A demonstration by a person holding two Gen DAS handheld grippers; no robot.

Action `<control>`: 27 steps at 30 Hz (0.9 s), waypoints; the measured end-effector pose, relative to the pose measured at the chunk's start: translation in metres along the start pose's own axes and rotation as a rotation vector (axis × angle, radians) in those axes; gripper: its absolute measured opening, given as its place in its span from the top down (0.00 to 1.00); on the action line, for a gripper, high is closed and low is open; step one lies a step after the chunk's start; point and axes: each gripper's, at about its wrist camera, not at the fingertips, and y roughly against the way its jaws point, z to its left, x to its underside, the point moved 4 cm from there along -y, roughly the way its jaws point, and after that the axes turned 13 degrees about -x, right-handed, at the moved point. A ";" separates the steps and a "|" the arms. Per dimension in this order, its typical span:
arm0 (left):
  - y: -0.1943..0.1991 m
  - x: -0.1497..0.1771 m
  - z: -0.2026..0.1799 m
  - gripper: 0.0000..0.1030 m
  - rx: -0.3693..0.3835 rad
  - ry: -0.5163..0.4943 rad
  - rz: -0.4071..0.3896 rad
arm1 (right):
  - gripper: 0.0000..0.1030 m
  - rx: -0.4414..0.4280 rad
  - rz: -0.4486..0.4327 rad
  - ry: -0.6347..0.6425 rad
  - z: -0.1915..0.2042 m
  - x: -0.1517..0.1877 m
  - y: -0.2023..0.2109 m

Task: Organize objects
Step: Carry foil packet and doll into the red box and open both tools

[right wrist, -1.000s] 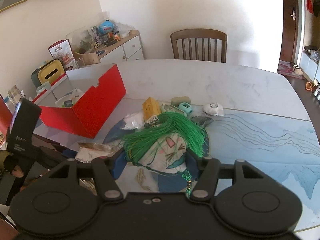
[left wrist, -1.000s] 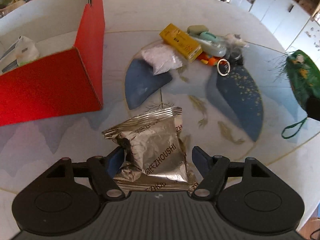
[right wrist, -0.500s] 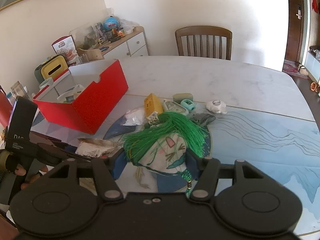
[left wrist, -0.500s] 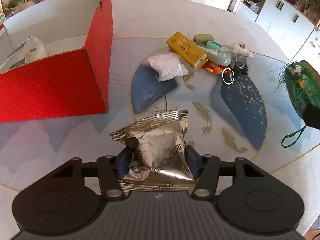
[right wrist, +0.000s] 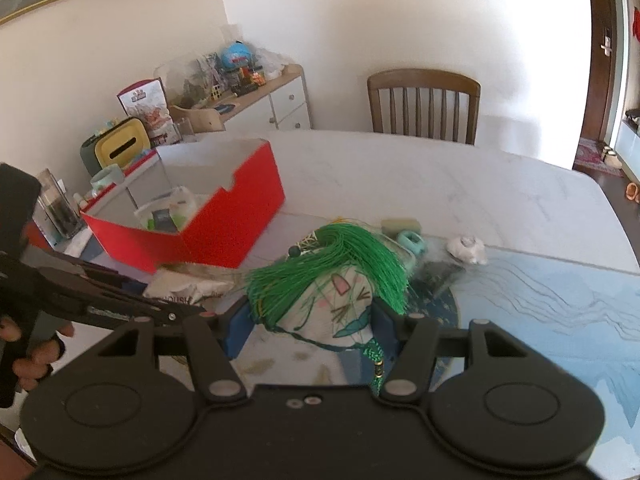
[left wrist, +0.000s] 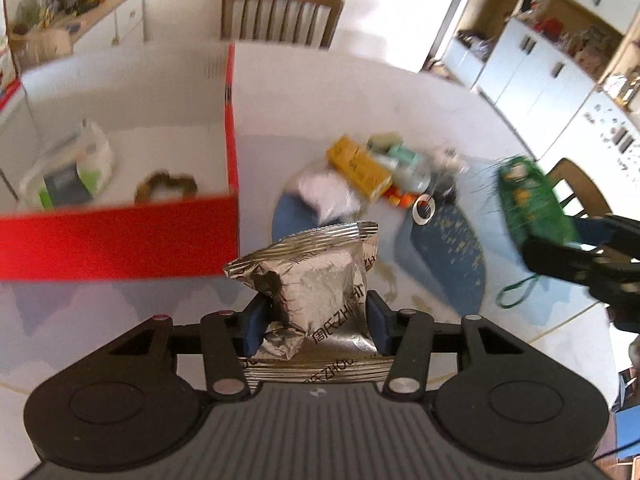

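A crinkled silver snack packet point(left wrist: 312, 276) sits between the blue pads of my left gripper point(left wrist: 314, 316), whose jaws are closing and press on its sides; the packet is off the table. The open red box point(left wrist: 120, 240) stands just ahead to the left. My right gripper point(right wrist: 314, 320) is shut on a white pouch with a green tassel point(right wrist: 336, 280), held above the table. The same pouch point(left wrist: 528, 200) shows at the right of the left wrist view. In the right wrist view the left gripper point(right wrist: 120, 304) and its packet point(right wrist: 184, 288) are at the left, near the red box point(right wrist: 224, 232).
A pile lies mid-table: a yellow box point(left wrist: 358, 168), a white bag point(left wrist: 328, 196), a white ring point(left wrist: 423, 210) and mint items point(right wrist: 414, 240). The red box holds a white-green pouch point(left wrist: 80, 172). A wooden chair point(right wrist: 424, 104) stands behind the table and a cluttered sideboard point(right wrist: 248, 92) at the left.
My left gripper has closed on the silver packet and lifted it off the table, and the view now looks into the red box. The right gripper moved slightly with its pouch.
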 end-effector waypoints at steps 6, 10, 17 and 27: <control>0.037 -0.024 0.022 0.52 0.038 0.002 -0.087 | 0.41 -0.023 -0.027 0.011 0.028 -0.024 -0.011; 0.053 -0.039 0.045 0.52 0.034 0.001 -0.137 | 0.41 -0.037 -0.044 0.038 0.047 -0.041 -0.023; 0.060 -0.060 0.091 0.51 -0.012 0.009 -0.181 | 0.41 -0.066 -0.046 0.110 0.084 -0.069 -0.057; 0.042 -0.089 0.167 0.51 -0.106 0.055 -0.187 | 0.41 -0.096 -0.011 0.181 0.125 -0.103 -0.121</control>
